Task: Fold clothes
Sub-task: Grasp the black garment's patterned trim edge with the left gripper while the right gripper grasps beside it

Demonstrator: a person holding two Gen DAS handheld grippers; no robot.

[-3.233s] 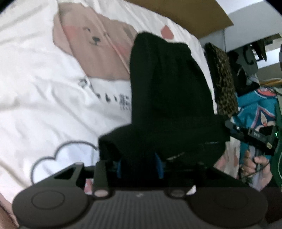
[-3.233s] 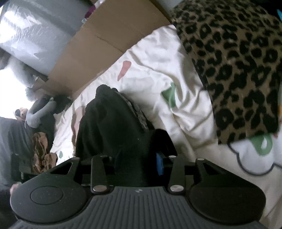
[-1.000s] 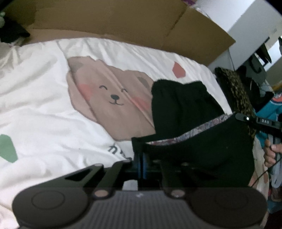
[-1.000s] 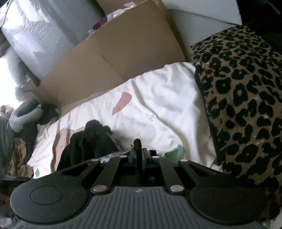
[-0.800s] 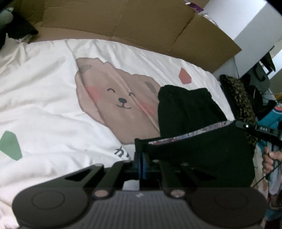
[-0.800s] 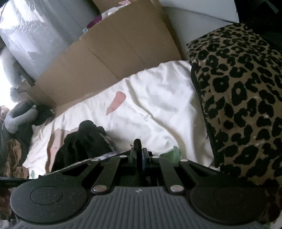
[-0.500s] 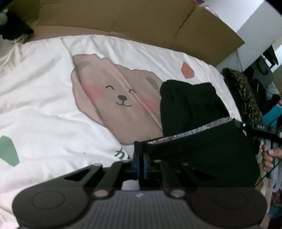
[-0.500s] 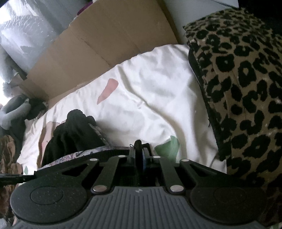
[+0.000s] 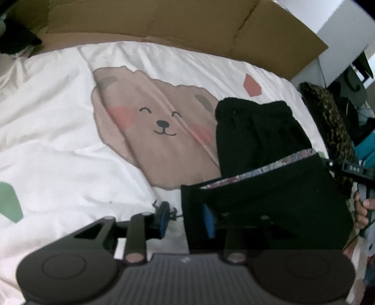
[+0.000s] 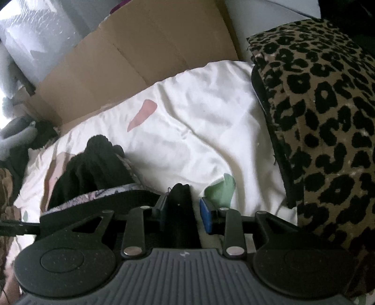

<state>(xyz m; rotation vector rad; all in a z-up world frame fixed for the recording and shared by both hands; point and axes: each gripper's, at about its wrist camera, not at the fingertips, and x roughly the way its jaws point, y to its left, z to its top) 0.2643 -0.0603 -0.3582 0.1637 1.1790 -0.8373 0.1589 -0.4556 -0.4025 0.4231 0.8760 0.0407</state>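
Note:
A black garment [image 9: 253, 140] with a patterned inner hem [image 9: 257, 171] lies on the bed, its near half folded over the far half. In the left wrist view my left gripper [image 9: 186, 219] has its jaws opening. The fold's left corner sits between them against the right blue pad [image 9: 208, 220], and the left pad is clear of it. In the right wrist view my right gripper [image 10: 185, 213] is opening too. The garment's [image 10: 89, 169] other corner stands loose between its pads, leaning on the left one. The right gripper's body [image 9: 346, 167] and the person's hand [image 9: 361, 208] show at the right edge.
The bed has a white cover with a bear print [image 9: 152, 131]. Flattened cardboard [image 9: 164, 21] lines its far side. A leopard-print cushion [image 10: 323, 117] lies just right of the right gripper. A grey soft toy [image 10: 14, 138] and dark clutter sit at the far left.
Both grippers were shut on the fold's corners and have now parted their jaws. The folded edge has sunk slightly onto the lower layer.

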